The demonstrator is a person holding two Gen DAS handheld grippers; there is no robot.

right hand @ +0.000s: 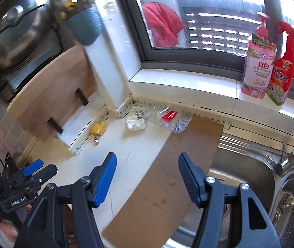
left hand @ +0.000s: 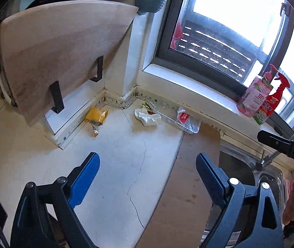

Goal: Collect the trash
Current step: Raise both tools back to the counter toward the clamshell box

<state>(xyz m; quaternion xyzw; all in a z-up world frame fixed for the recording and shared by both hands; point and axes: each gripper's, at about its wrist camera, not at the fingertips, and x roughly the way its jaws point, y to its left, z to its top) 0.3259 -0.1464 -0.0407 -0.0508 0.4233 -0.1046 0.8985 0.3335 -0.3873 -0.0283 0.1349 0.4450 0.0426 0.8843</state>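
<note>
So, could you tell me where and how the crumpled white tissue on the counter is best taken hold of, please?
Probably pinch the crumpled white tissue across its raised middle folds, coming down from above on the open counter side. It lies loose and bunched, a clear plastic tray sits close on one side, and the wall is behind it.

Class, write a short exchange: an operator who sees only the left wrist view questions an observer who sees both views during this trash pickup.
Operator: Is the right gripper carrying anything?
Observer: No. The black right gripper with blue pads is open, with nothing between its fingers.
Operator: What sits above the leaning pale wooden cutting board? I see only a dark edge.
Observer: A domed, shiny steel pot lid with a round knob.
</note>
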